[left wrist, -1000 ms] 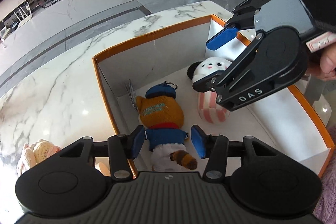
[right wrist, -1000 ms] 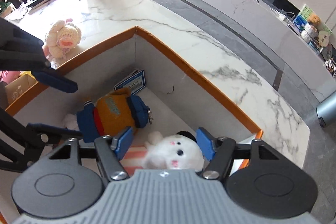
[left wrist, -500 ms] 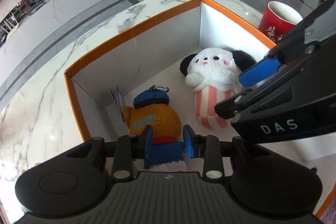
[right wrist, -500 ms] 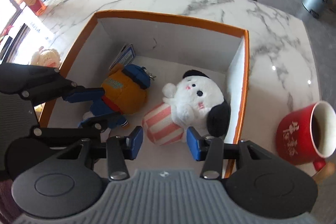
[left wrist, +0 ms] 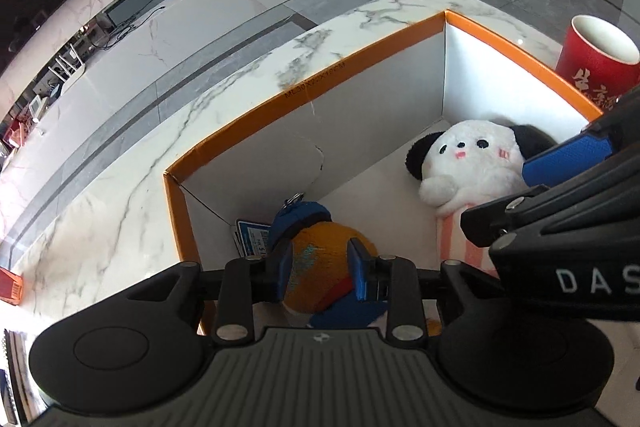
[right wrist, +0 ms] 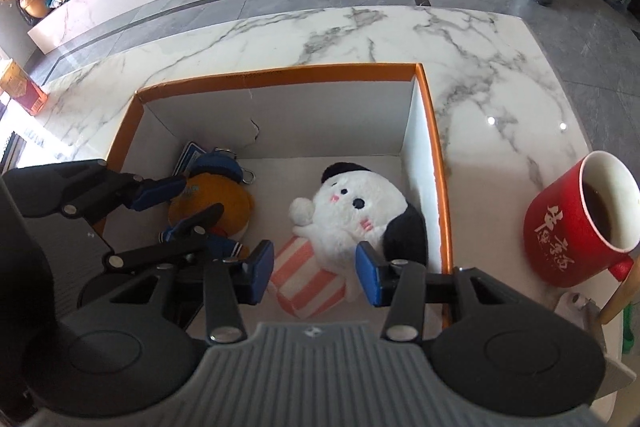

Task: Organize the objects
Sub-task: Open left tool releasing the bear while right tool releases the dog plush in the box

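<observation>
My left tool has its blue pads pressed against both sides of the orange plush, so it is clamped on the toy's round orange body. That plush lies inside the box, near the box's left wall, with its blue cap pointing toward the far left corner and its blue-clothed lower half toward me; its long axis runs from the far wall toward the near edge. A blue tag lies against the left wall just beside the cap.

My right tool stands half open, its pads on either side of the white plush without pressing it as far as I can see. That toy lies near the box's right wall, its black-eared head toward the far right and its pink-and-white striped lower part toward the near edge, between the pads. Its long axis runs slantwise from the far right to the near left. The two toys lie side by side, apart from each other.

The box, orange-rimmed with white inner walls, sits on the white marble surface. A red mug holding dark liquid stands on the surface just beyond the box's right wall. An orange carton stands near the surface's far left edge.
</observation>
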